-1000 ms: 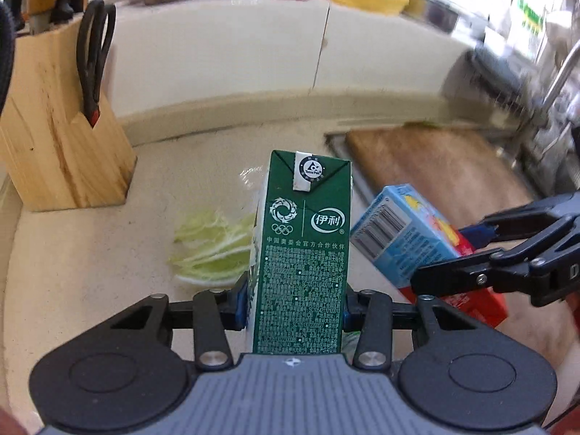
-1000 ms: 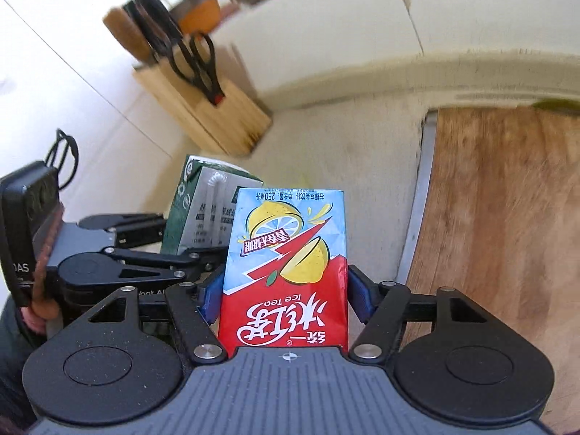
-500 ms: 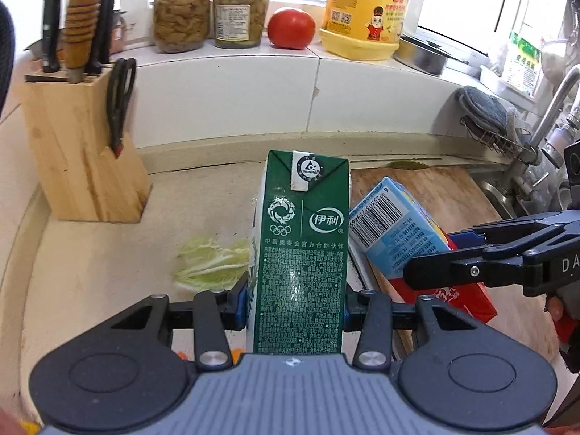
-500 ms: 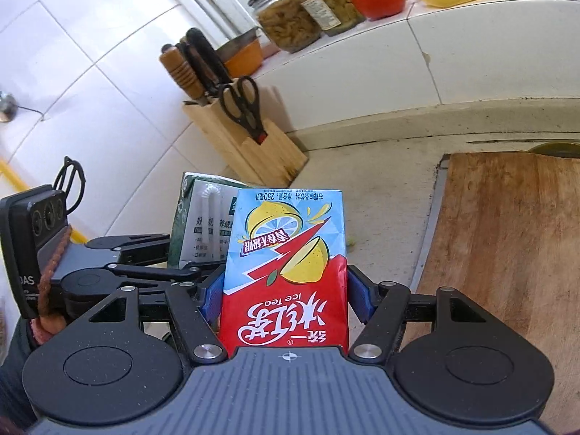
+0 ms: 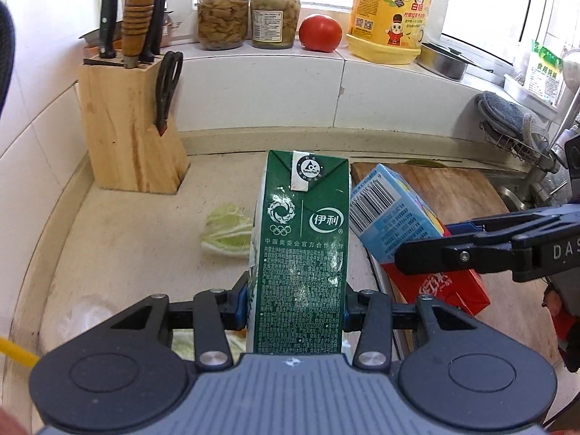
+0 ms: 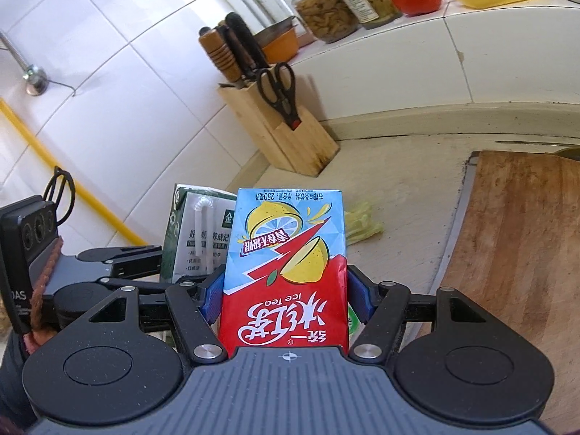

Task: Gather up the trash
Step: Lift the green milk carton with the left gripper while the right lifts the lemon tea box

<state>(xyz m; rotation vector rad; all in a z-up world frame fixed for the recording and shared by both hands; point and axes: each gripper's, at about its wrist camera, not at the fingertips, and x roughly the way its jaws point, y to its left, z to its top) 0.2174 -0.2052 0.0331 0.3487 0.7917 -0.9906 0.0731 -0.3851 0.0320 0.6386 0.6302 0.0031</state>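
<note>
My left gripper (image 5: 295, 304) is shut on a green milk carton (image 5: 302, 253), held upright above the beige counter. My right gripper (image 6: 284, 299) is shut on a red and blue ice tea carton (image 6: 286, 272), lemon picture facing the camera. In the left wrist view the ice tea carton (image 5: 395, 217) hangs tilted just right of the milk carton, with the right gripper's black fingers (image 5: 471, 250) across it. In the right wrist view the milk carton (image 6: 197, 232) with its straw sits just left, behind the tea carton. A pale cabbage leaf (image 5: 228, 232) lies on the counter.
A wooden knife block (image 5: 130, 127) with knives and scissors stands at the back left. A wooden cutting board (image 5: 446, 188) lies to the right, beside a sink rack (image 5: 514, 137). Two jars (image 5: 250, 14), a tomato (image 5: 320, 32) and a yellow bottle (image 5: 393, 11) sit on the ledge.
Both grippers have risen and pulled back from the counter with their cartons held; the ledge with jars and tomato has come into view. The cabbage leaf stayed on the counter.
</note>
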